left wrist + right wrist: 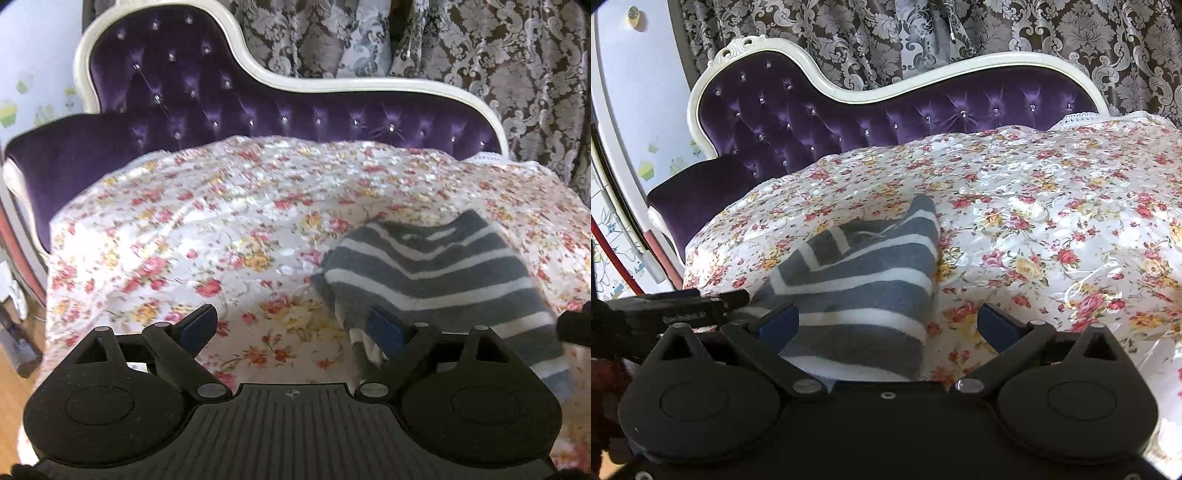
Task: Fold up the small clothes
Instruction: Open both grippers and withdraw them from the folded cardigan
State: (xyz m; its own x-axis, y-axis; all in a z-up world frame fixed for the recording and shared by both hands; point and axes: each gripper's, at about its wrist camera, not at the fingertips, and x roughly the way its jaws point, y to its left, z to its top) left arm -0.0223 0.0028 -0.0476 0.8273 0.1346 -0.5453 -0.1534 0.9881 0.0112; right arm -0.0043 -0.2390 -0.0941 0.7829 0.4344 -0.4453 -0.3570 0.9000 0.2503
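Striped garment (pixel 439 273) folded, lying on floral cover (pixel 221 229). Left gripper (pixel 295 328) and right gripper (pixel 888 325) fingers spread apart, gripping nothing. Best pinch near edge at six o'clock, then fold evenly toward twelve.

sweater (pixel 439 273): grey with thin white stripes going across.
cover (pixel 207 229): shiny white cloth with lots of little flowers, pink, red and yellow, and a white lace edge at the back.
sofa back (pixel 173 88): deep purple, soft and puffy, with small shiny buttons; its curvy frame is cream white.
curtain (pixel 480 40): dark brown with big silver-grey leaf and swirl shapes.
wall (pixel 639 122): pale bluish white with little green stickers.
left gripper (pixel 291 328): black, with blue pads on its fingers (pixel 199 325).
right gripper (pixel 886 325): black too, with blue pads.
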